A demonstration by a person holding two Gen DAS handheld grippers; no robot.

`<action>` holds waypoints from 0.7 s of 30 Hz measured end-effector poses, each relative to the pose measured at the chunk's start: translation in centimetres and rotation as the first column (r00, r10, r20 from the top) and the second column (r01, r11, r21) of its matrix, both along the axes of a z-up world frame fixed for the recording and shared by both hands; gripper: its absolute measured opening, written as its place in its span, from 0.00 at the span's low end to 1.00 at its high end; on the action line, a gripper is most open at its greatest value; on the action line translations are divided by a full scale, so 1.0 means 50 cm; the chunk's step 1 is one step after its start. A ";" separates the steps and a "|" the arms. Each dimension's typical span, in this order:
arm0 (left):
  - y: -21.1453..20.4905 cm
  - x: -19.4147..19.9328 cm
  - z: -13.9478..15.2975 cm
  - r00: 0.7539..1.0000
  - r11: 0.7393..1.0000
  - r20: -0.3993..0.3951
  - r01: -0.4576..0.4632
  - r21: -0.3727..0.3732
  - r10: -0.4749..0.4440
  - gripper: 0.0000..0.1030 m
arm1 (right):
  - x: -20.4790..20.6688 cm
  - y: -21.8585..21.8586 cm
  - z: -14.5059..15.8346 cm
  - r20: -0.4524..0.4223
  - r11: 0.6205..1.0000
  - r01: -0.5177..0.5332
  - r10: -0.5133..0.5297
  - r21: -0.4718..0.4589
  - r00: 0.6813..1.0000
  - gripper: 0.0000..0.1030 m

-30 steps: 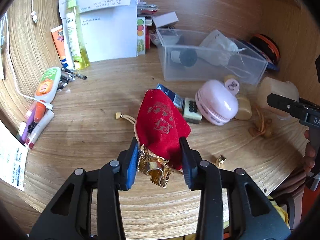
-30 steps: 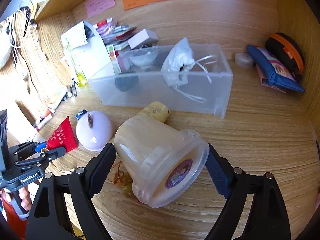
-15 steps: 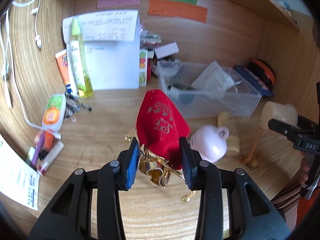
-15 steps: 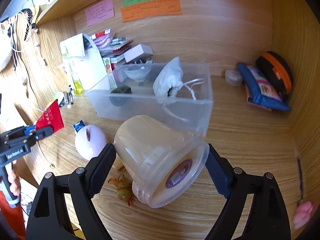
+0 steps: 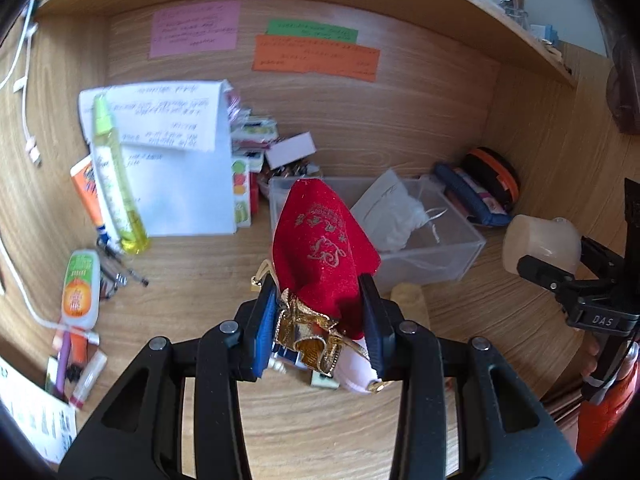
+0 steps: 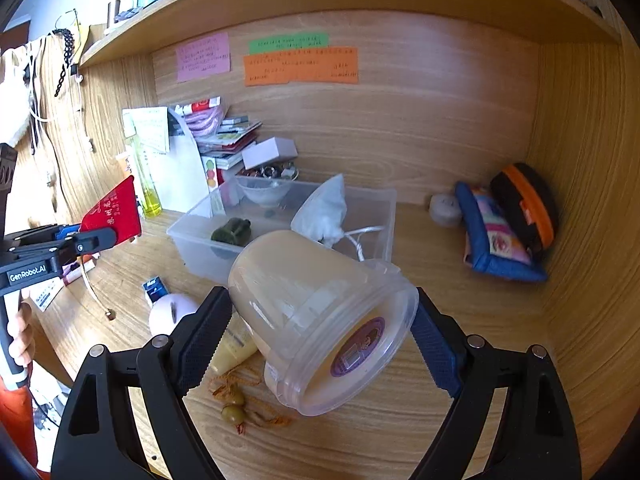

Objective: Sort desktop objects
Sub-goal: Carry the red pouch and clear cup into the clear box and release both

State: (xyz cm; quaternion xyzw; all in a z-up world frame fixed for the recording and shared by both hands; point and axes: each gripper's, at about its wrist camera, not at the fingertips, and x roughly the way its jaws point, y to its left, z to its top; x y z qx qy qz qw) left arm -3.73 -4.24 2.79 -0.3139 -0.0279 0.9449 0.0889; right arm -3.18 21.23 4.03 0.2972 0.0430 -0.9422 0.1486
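My left gripper (image 5: 320, 320) is shut on a red velvet pouch (image 5: 320, 248) with a gold drawstring top, held in the air above the desk. It also shows in the right wrist view (image 6: 112, 210) at the left. My right gripper (image 6: 320, 336) is shut on a translucent lidded plastic jar (image 6: 316, 312), tilted, lid toward the camera, held above the desk. The jar shows at the right in the left wrist view (image 5: 540, 244). A clear plastic bin (image 6: 384, 216) holding a white drawstring bag (image 6: 324, 216) and a dark green object (image 6: 232, 230) stands mid-desk.
A pink round case (image 6: 172, 312), a cream tube (image 6: 232, 350) and an orange cord with beads (image 6: 236, 404) lie on the desk. A yellow bottle (image 5: 116, 184), papers and tubes (image 5: 80, 284) stand left. A blue pouch (image 6: 492, 236) and a black-orange case (image 6: 528, 204) sit in the right corner.
Both grippers have risen from the desk with their objects. The red pouch left the desk surface and now hangs in front of the bin. The jar is higher above the desk.
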 end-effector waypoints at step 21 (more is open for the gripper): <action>0.063 -0.155 0.076 0.998 0.999 -0.045 0.051 -0.018 -0.052 0.37 | -0.141 -0.007 0.059 -0.014 1.000 -0.028 0.028 -0.011 1.000 0.84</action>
